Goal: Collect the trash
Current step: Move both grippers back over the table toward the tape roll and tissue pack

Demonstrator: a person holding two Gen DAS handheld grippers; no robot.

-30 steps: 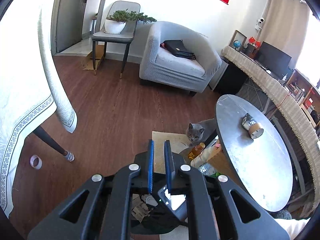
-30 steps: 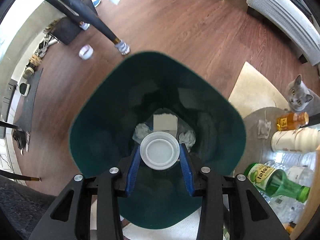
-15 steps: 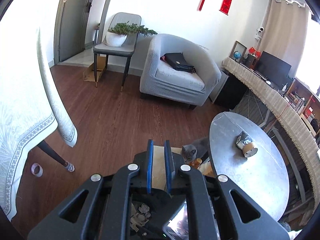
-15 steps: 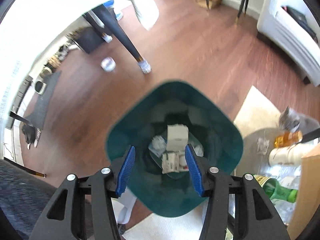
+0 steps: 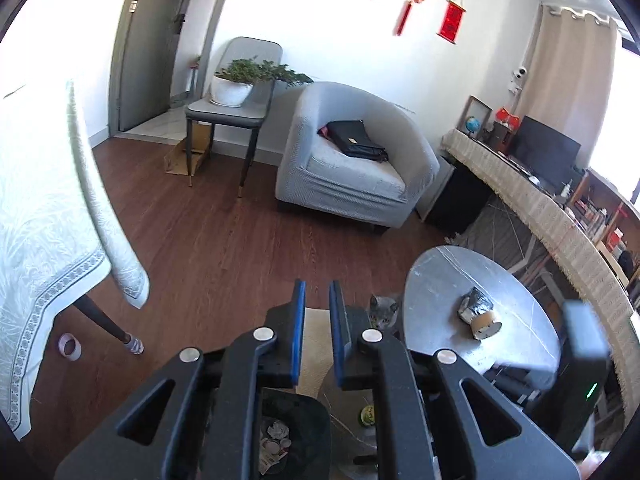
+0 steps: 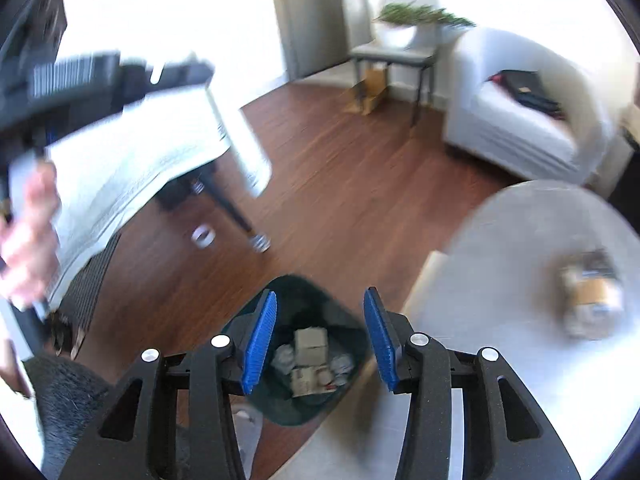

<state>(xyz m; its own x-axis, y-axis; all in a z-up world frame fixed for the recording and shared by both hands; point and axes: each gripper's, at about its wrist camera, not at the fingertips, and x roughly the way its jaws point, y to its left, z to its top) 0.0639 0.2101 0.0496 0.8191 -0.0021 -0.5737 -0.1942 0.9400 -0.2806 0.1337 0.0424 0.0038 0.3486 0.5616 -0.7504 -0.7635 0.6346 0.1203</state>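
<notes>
A dark green trash bin [image 6: 304,360] stands on the floor with paper scraps, a small box and a white lid inside; it also shows in the left wrist view [image 5: 296,436]. My right gripper [image 6: 318,338] is open and empty, high above the bin. My left gripper [image 5: 317,332] has its blue pads close together with a narrow gap and nothing between them. A crumpled wrapper with a tape roll [image 5: 478,312] lies on the round grey table [image 5: 516,356], blurred in the right wrist view [image 6: 592,292].
A grey cat [image 5: 382,314] sits beside the round table. A tape ring [image 5: 70,346] lies on the floor by the leg of the cloth-covered table [image 5: 36,216]. A grey armchair [image 5: 356,164] and a chair with a plant [image 5: 232,100] stand at the back.
My right gripper let the white lid drop into the bin, then rose and tilted up toward the room. My left gripper also rose and tilted up.
</notes>
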